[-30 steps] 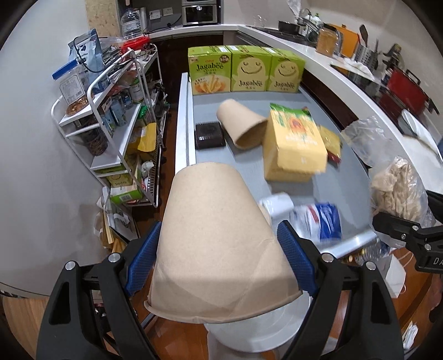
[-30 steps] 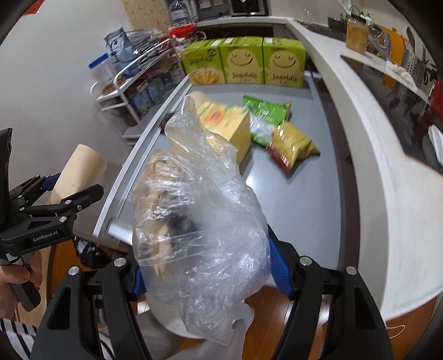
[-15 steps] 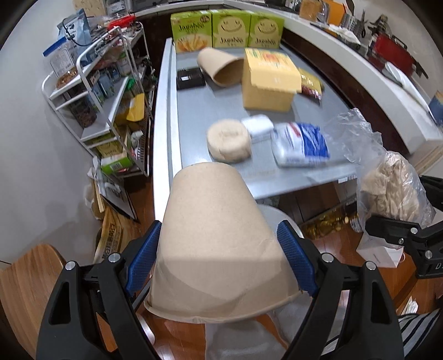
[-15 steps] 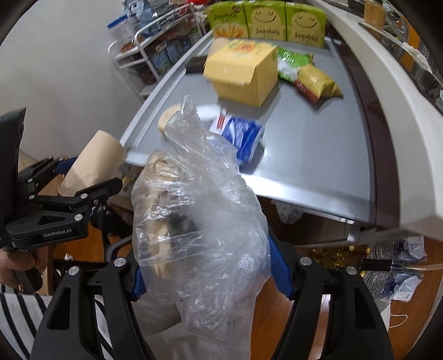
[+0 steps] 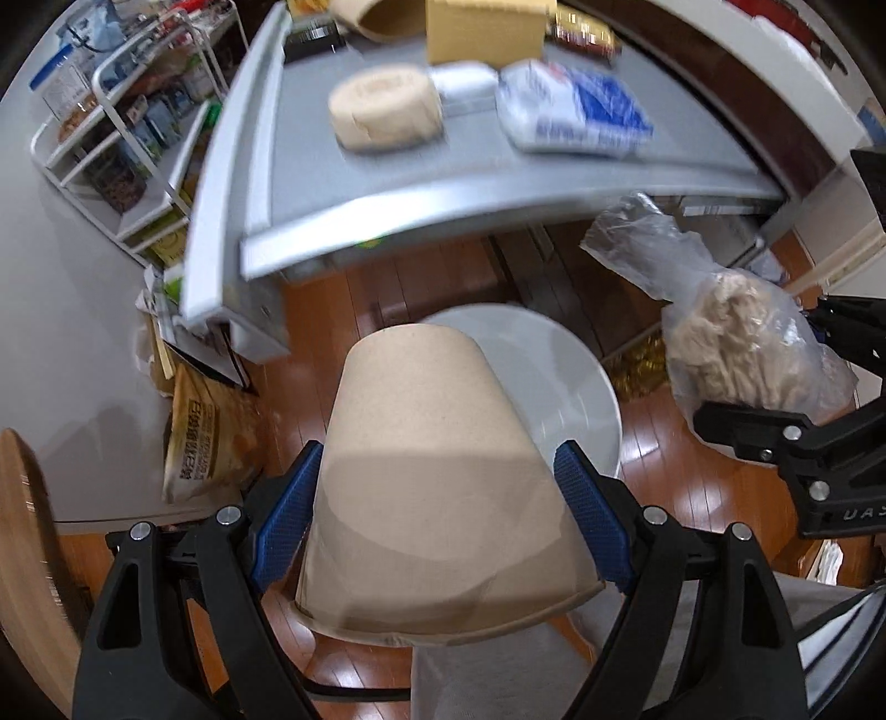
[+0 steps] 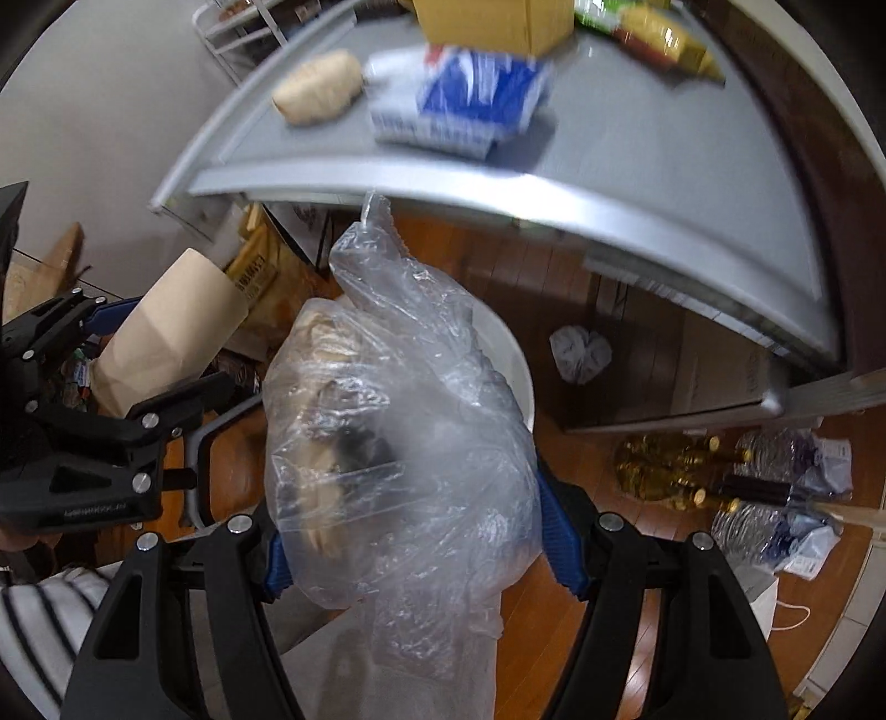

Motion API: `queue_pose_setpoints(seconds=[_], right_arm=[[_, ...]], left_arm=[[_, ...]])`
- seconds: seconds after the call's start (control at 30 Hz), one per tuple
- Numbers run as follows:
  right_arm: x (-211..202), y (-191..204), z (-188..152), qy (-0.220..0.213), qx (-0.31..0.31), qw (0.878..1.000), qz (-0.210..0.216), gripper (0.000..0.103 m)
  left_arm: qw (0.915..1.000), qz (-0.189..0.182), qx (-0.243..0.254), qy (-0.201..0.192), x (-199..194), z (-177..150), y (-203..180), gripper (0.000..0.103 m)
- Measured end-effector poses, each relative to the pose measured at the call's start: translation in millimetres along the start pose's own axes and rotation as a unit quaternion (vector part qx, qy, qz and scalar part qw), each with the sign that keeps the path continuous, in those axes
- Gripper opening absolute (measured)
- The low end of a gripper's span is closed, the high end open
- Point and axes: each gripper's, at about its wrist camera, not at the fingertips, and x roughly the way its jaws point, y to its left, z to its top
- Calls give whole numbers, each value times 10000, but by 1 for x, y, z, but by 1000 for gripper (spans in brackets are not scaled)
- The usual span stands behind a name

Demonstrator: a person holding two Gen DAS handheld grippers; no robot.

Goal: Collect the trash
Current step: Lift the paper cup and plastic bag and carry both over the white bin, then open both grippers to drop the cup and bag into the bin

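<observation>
My left gripper (image 5: pixel 440 515) is shut on a brown paper cup (image 5: pixel 432 476), bottom end pointing forward, held above a round white bin (image 5: pixel 576 387) on the wooden floor. My right gripper (image 6: pixel 412 543) is shut on a clear plastic bag (image 6: pixel 398 443) stuffed with crumpled brown paper, above the same bin (image 6: pixel 512 360). In the left wrist view the bag (image 5: pixel 736 354) hangs at the right in the right gripper (image 5: pixel 786 443). In the right wrist view the cup (image 6: pixel 166 332) and left gripper (image 6: pixel 133 365) sit at the left.
The grey table (image 5: pixel 498 183) lies ahead with a brown paper roll (image 5: pixel 385 113), a blue and white packet (image 5: pixel 576 113), a yellow box (image 5: pixel 487 25) and snack bags (image 6: pixel 659 33). A wire shelf rack (image 5: pixel 127 144) stands left. A paper sack (image 5: pixel 199 437), bottles (image 6: pixel 664 471) and bags lie on the floor.
Both grippers have pulled back from the table and tilted down, with the cup and bag still held. The white bin on the floor has come into fuller view beneath them.
</observation>
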Motion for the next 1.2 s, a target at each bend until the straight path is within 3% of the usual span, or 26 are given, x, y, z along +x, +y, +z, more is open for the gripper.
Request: queue_pose_setpoints(seconds=[0.43, 0.7, 0.8, 0.87, 0.9, 1.1, 1.2], right_arm=[[67, -2, 7, 577, 621, 9964, 58, 68], [95, -2, 10, 867, 627, 9943, -30, 68], [97, -2, 11, 882, 634, 9941, -27, 73], [94, -4, 11, 824, 690, 9942, 18, 87], [92, -5, 12, 771, 742, 9943, 37, 89], [75, -11, 16, 583, 912, 9940, 136, 89], [63, -15, 14, 488, 973, 9940, 145, 89]], left_arm=[[9977, 218, 294, 577, 55, -9, -1, 85], [9964, 239, 317, 745, 74, -5, 4, 85], [9955, 183, 363, 856, 76, -3, 3, 86], [9951, 167, 373, 899, 76, -3, 4, 89], [9950, 170, 377, 912, 77, -4, 6, 93], [9954, 186, 454, 827, 69, -6, 3, 95], [9959, -23, 352, 828, 67, -6, 10, 95]])
